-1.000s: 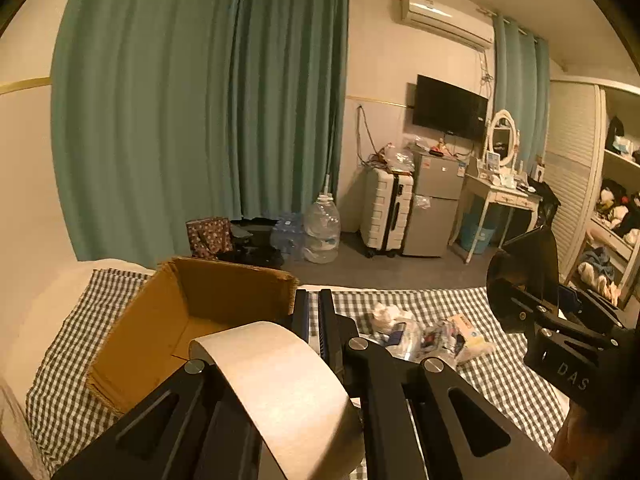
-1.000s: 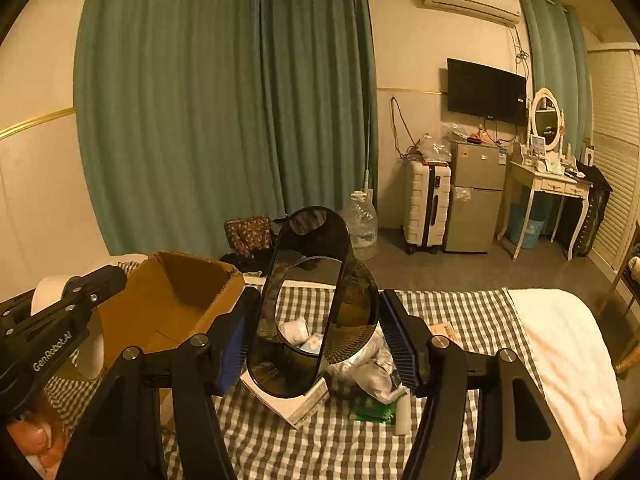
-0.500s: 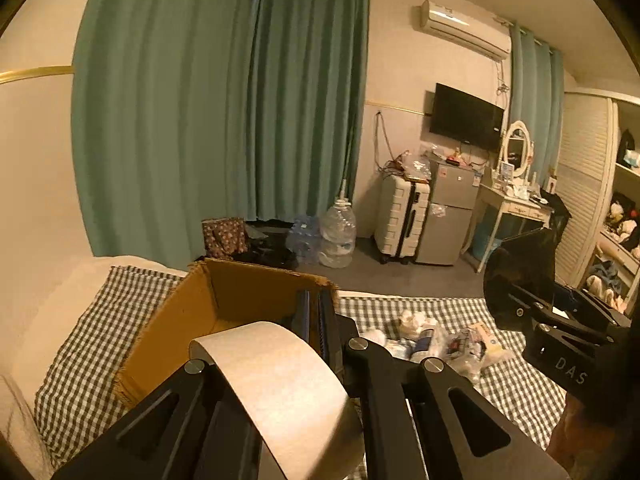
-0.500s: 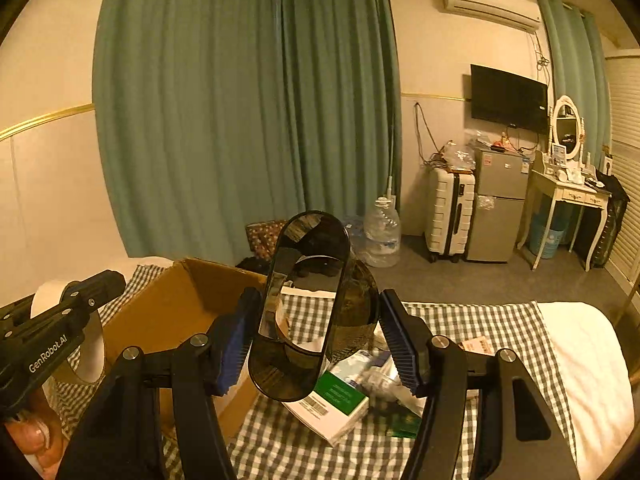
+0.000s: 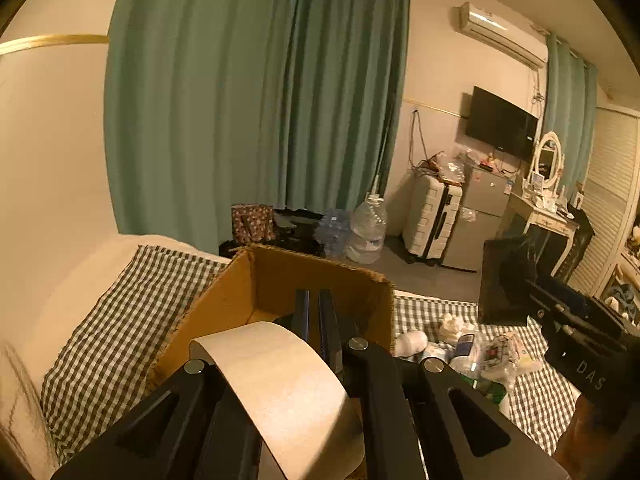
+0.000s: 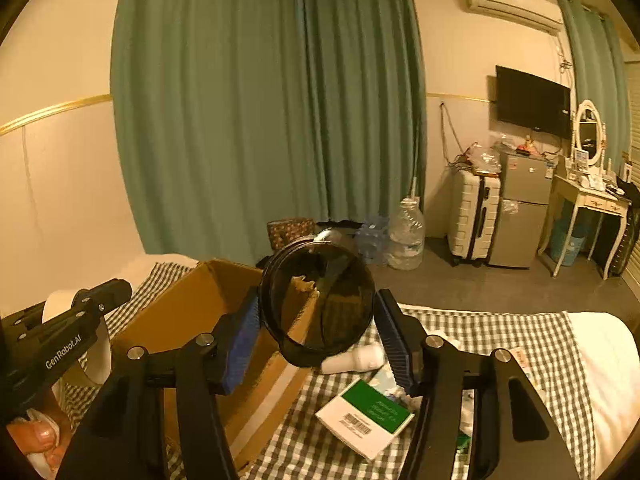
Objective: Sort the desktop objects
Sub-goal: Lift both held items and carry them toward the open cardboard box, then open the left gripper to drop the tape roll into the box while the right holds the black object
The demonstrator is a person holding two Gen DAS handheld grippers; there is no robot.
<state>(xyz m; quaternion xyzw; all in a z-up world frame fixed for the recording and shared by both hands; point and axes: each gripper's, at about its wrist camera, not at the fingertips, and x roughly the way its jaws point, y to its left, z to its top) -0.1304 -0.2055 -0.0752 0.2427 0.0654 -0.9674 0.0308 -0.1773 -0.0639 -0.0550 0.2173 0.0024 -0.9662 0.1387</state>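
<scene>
Tape roll (image 5: 288, 384) is clamped by the closed left gripper (image 5: 318, 320) over the cardboard box (image 5: 224, 312). Right gripper (image 6: 316, 328) is closing, a dark round container (image 6: 320, 304) between its pads, above the box's edge.

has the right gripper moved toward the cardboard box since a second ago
Yes. The right gripper, with the dark round container between its closing jaws, has shifted left: the container now overlaps the cardboard box rim instead of the checked cloth.
</scene>
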